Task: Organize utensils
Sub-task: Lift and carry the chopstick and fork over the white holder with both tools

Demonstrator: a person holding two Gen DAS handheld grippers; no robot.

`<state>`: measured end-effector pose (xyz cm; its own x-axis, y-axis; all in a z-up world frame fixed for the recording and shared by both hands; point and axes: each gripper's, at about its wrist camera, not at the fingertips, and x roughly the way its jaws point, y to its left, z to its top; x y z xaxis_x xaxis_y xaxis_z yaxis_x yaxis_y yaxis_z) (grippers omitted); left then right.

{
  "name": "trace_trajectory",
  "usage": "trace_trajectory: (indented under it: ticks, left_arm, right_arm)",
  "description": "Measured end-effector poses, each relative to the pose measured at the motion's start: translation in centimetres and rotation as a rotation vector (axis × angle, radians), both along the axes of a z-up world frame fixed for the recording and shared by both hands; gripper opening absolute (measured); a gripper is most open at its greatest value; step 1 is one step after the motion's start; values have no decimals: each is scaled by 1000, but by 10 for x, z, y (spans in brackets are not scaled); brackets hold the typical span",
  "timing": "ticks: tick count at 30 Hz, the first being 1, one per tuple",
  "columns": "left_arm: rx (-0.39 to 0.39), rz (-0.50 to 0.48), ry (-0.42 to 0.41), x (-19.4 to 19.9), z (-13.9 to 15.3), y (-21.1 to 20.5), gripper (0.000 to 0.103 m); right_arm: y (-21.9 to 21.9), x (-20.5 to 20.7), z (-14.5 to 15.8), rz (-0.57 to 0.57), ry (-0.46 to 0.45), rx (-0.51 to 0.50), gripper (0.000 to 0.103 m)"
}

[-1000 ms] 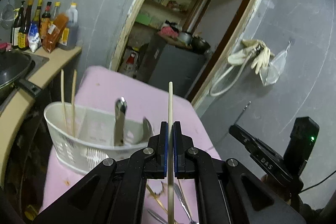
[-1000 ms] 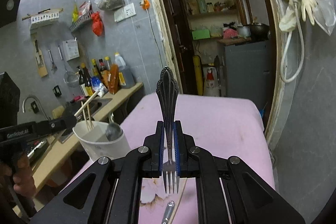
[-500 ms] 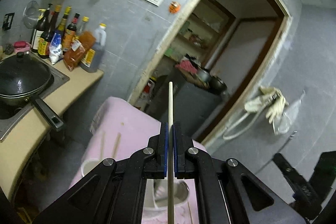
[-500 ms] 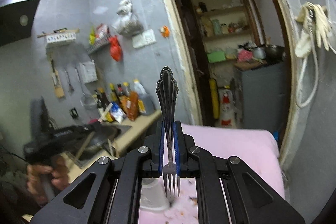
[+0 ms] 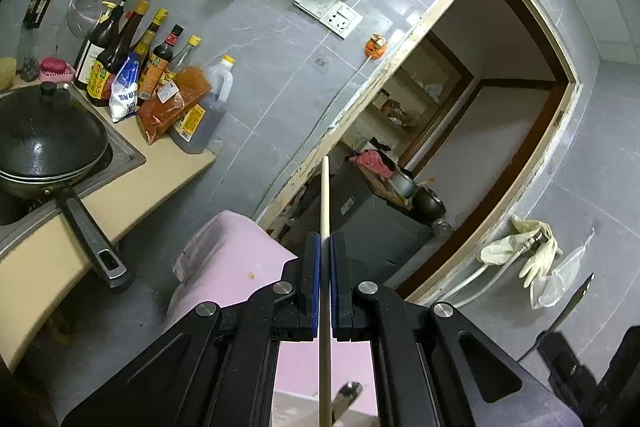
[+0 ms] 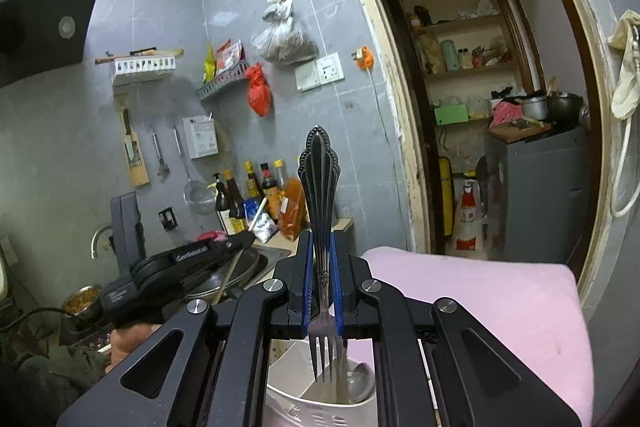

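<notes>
Utensils are in both grippers now: the left gripper [image 5: 325, 287] has its blue-padded fingers [image 5: 314, 287] pressed onto a pale wooden chopstick [image 5: 325, 211], which runs straight up to 12 o'clock and down past the bottom edge; the right gripper [image 6: 322, 283] pinches an ornate dark steel fork [image 6: 320, 187] by its neck, scalloped handle up at 12 o'clock, tines down at 6 o'clock. Both are held vertical, I judge, so that they can drop end-first into the white slotted plastic utensil caddy [image 6: 320, 407] (visible only in the right wrist view, directly beneath the tines, with a steel spoon [image 6: 358, 383] already lying in it at 5 o'clock). The caddy stands on the pink cloth-covered counter [image 6: 480, 299]; the fork tips hang just above its rim, apart from it as far as I can tell.

Compared with a second ago, the left gripper has risen and tilted upward: the caddy with its two chopsticks, then plain at 8 o'clock, has dropped out of that view, and the black lidded wok [image 5: 44, 143] and sauce bottles [image 5: 132, 51] now fill 9 to 10 o'clock; the right gripper has moved over the caddy, which then stood off at 8 o'clock.
</notes>
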<state>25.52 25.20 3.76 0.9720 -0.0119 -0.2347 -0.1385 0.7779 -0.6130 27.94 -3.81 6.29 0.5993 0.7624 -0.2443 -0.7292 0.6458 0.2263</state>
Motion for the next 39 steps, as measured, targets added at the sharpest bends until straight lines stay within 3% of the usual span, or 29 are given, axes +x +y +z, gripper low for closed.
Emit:
trace_trajectory:
  ticks: [5, 12, 39]
  left_arm:
    - [30, 64, 5, 5, -12, 0, 2]
    - [141, 123, -27, 8, -22, -12, 2]
    - [648, 200, -175, -12, -61, -81, 3]
  right_arm:
    - [16, 3, -25, -7, 16, -45, 6]
    - [26, 9, -52, -18, 56, -100, 6]
    - [37, 17, -80, -30, 127, -157, 6]
